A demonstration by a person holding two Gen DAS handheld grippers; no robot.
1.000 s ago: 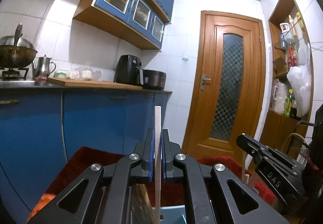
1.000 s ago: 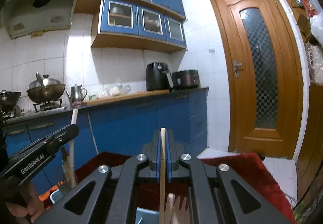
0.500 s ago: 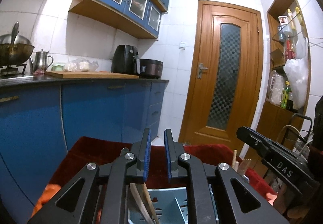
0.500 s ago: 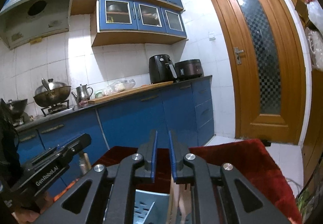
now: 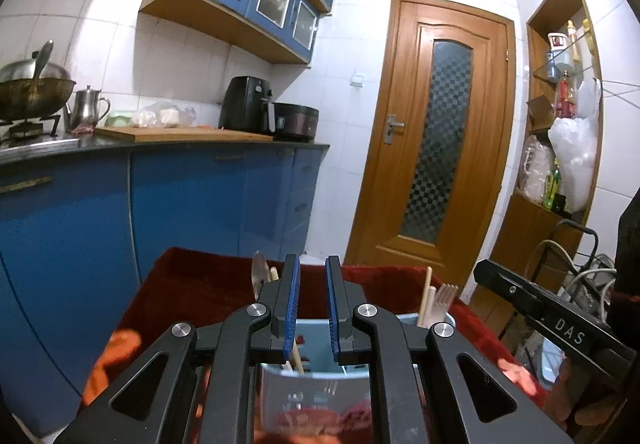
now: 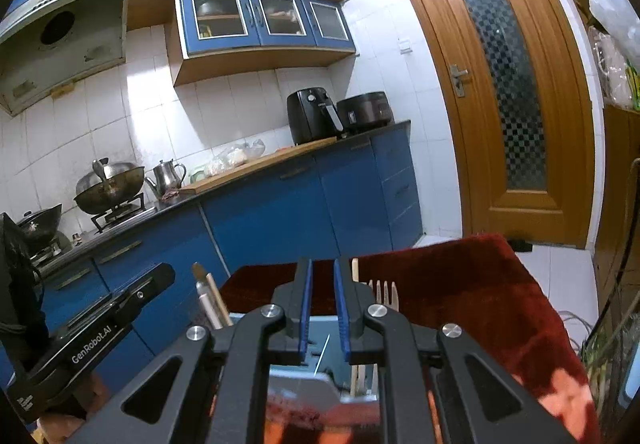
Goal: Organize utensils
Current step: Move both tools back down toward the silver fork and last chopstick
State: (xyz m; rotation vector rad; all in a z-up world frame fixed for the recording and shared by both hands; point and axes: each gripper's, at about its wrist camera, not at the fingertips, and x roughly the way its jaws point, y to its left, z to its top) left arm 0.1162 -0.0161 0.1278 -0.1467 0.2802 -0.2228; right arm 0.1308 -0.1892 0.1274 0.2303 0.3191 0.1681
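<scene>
Now both of my tongs stand apart with nothing between their blue pads. My left tongs hang above the pale blue utensil holder, which sits on the red cloth of the tabletop. Beside their left pad, a metal utensil tip and a wooden stick rise from the holder's left side. On the holder's right side a wooden fork and a thin stick stand upright. My right tongs hang over the same holder from the other side; in that view the fork stands just right of the right pad, and a pair of handles leans out on the left. Each view catches the other tool at its edge: the right one in the left view, the left one in the right view. Both pairs of jaws have just been opening, and nothing lies between them. Behind runs a blue kitchen cabinet, with a wooden door beyond.
</scene>
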